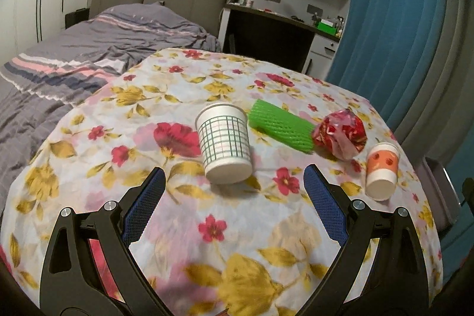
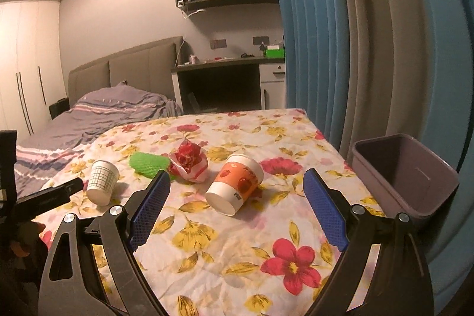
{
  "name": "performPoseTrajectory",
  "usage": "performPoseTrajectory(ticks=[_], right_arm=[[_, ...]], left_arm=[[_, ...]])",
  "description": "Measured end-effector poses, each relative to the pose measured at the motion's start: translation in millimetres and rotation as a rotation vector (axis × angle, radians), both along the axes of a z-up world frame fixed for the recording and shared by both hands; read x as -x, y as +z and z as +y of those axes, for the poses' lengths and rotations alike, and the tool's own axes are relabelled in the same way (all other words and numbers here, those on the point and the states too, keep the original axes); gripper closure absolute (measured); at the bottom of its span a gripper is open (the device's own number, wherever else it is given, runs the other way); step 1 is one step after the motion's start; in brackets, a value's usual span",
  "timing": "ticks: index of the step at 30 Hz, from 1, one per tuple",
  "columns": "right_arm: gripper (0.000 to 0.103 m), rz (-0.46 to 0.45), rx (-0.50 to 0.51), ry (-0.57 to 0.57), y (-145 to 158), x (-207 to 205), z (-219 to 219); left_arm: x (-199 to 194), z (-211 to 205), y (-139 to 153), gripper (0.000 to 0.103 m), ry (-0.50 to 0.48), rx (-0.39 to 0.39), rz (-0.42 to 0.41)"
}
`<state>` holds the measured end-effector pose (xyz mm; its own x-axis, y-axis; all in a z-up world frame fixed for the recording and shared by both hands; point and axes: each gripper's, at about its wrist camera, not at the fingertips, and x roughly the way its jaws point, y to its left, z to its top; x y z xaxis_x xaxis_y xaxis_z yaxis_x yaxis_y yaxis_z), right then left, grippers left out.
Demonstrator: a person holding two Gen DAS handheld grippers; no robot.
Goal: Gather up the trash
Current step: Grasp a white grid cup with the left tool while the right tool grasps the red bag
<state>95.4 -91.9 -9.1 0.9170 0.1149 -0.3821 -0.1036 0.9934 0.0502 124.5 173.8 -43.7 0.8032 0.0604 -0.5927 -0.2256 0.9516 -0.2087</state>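
the orange-printed paper cup (image 2: pixel 235 187) is seen tipped on the floral tablecloth (image 2: pixel 237 256), mouth toward the near side, just beyond and between the wide-spread jaws of the right gripper (image 2: pixel 237 185). the left gripper (image 1: pixel 234 179), likewise spread wide and empty, is faced by the green-checked paper cup (image 1: pixel 225 144); the purple bin (image 2: pixel 406 173) is set at the table's right edge.

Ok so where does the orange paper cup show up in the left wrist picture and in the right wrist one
Left wrist: the orange paper cup stands upside down at far right on the floral tablecloth, right of the crumpled red wrapper.
Right wrist: the cup is near centre, tilted, between the open fingers, right of the wrapper.
Shared landmark: the green foam net, just left of the wrapper in both.
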Motion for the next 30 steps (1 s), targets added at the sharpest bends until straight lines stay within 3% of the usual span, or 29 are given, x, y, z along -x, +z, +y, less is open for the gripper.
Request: performPoseTrajectory(ticks=[9, 17, 21, 26, 30], right_arm=[[0.015, 0.034, 0.032, 0.007, -9, -27, 16], [0.015, 0.076, 0.045, -0.008, -19, -50, 23], [0.015, 0.087, 0.042, -0.004, -21, -60, 27], [0.015, 0.099, 0.056, 0.028, -22, -77, 45], [0.022, 0.118, 0.060, 0.073, -26, -93, 62]], left_arm=[[-46, 17, -18, 0.017, 0.027, 0.052, 0.065], [-68, 21, -34, 0.037, -0.010, 0.119, 0.113], [-72, 20, -39, 0.049, -0.034, 0.130, 0.116], [-72, 21, -41, 0.051, -0.056, 0.138, 0.091], [-66, 24, -38, 0.052, -0.054, 0.140, 0.058]])
